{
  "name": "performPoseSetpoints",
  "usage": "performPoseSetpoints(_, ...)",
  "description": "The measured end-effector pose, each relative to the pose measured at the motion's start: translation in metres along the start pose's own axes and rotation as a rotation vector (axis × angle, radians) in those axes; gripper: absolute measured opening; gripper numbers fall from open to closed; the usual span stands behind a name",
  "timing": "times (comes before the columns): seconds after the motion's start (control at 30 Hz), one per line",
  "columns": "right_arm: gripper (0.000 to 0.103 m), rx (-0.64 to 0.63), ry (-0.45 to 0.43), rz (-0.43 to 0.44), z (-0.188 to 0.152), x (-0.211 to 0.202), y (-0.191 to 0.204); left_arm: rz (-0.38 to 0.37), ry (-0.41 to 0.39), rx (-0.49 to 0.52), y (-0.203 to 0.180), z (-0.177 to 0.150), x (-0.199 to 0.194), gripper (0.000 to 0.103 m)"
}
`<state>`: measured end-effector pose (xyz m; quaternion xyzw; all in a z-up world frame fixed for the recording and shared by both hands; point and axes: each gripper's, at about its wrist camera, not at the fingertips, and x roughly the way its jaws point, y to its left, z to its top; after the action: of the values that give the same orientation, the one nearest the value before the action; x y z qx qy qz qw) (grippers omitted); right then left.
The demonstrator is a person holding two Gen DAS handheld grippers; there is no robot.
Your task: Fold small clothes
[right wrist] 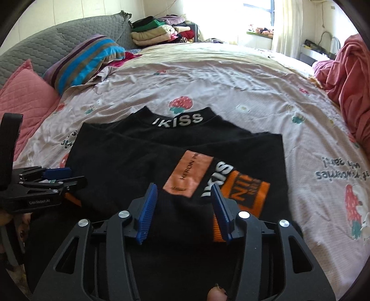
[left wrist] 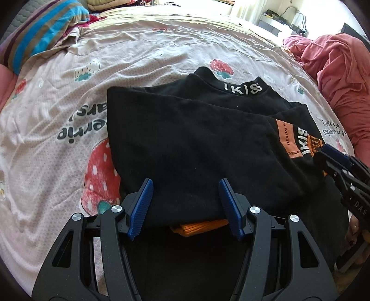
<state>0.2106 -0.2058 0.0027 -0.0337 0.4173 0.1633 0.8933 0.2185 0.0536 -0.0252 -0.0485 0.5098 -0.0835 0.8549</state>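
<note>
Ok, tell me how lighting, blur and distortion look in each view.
Left wrist view: fisheye bends the bedsheet into a dome, the far right corner blows out white, the black shirt is sharp but loses fold detail. Right wrist view: the window is overexposed and the orange patch near the tongs smears slightly.

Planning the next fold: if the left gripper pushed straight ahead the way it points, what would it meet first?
Most likely the black shirt: the open left gripper already straddles its near folded edge, so it would slide over or into that fabric. Its height above the cloth is unclear.
</note>
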Motion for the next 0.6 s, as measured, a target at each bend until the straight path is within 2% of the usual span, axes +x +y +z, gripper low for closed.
performPoseSetpoints(0.13,0.048,-0.012,0.006,0.007,-0.001,0.002,0.005,-0.024,0.0,-0.02,0.004,-0.002,-0.001,0.051)
performPoseSetpoints(0.23,0.054,-0.016,0.017,-0.002,-0.001,0.006,0.006,-0.036,-0.002,-0.03,0.006,-0.003,-0.002,0.051)
performPoseSetpoints(0.37,0.054,0.014,0.078,-0.044,-0.007,0.019,-0.006,-0.042,-0.005,-0.034,0.007,-0.004,-0.004,0.051)
performPoseSetpoints(0.43,0.054,0.028,0.111,-0.102,-0.013,0.027,-0.015,-0.043,-0.006,-0.037,0.007,-0.005,-0.005,0.051)
performPoseSetpoints(0.6,0.055,0.064,0.1,-0.078,-0.02,0.03,-0.024,-0.041,-0.008,-0.032,0.005,-0.006,-0.007,0.051)
